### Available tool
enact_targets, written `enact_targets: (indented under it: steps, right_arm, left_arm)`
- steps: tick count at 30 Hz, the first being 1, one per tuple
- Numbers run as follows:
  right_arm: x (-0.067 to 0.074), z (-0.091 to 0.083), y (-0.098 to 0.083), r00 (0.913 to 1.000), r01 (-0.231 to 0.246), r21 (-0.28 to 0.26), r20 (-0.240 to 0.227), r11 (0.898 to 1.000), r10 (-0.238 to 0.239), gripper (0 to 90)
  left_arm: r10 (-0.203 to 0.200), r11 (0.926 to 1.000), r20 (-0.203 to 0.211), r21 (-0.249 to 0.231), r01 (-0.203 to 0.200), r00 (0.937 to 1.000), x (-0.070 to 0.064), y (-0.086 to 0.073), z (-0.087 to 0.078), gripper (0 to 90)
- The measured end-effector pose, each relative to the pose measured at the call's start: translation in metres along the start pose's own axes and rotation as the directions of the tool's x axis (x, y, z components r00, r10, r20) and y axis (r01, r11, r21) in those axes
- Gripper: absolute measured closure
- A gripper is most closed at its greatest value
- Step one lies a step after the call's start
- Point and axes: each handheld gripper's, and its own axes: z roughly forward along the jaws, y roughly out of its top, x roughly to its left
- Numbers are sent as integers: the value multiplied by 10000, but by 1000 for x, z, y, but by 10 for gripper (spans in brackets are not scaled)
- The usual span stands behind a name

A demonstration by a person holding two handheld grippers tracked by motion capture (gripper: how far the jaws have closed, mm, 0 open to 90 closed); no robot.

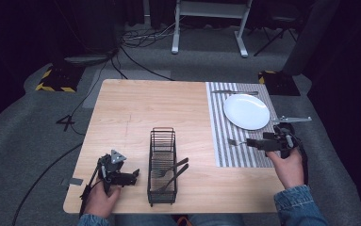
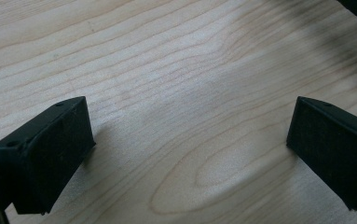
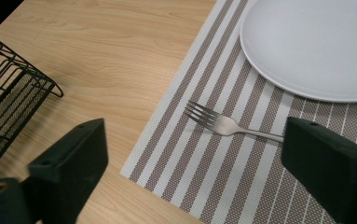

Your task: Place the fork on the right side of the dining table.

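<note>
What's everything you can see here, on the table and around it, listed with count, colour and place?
Table: one, light wood, centre.
Placemat: one, grey-and-white striped, table's right side.
Plate: one, white, on the placemat.
Fork: one, silver, on the placemat near the plate.
Wire basket: one, black, front centre of the table.
Utensils in basket: two, dark, lying inside.
Knife: one, silver, right of the plate.
Left gripper: black, open, over bare wood.
Right gripper: black, open, by the fork.
</note>
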Motion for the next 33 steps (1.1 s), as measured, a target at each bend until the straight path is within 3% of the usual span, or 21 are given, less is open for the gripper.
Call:
enact_targets:
  steps: [6,9,13,24,33]
  right_arm:
    - [19,0,-2,9992,372,-508,-97,9980,-377,29]
    - [27,3,-5,9988,363,-498,-308,9981,-378,14]
    - [41,9,-10,9959,832,-520,-322,9952,-849,15]
    - [78,35,-29,9770,1967,16,-844,9805,-1959,15]
    - [89,64,-53,9676,2280,298,-1181,9732,-2230,15]
  left_arm:
    - [-10,10000,-9,-1,10,10000,0,0,0,4]
    - [-2,10000,-9,4,2,10000,0,0,0,4]
    - [-14,10000,-9,-4,14,10000,0,0,0,4]
    - [-11,10000,-7,-1,11,10000,0,0,0,4]
    - [1,10000,-7,8,-1,10000,0,0,0,4]
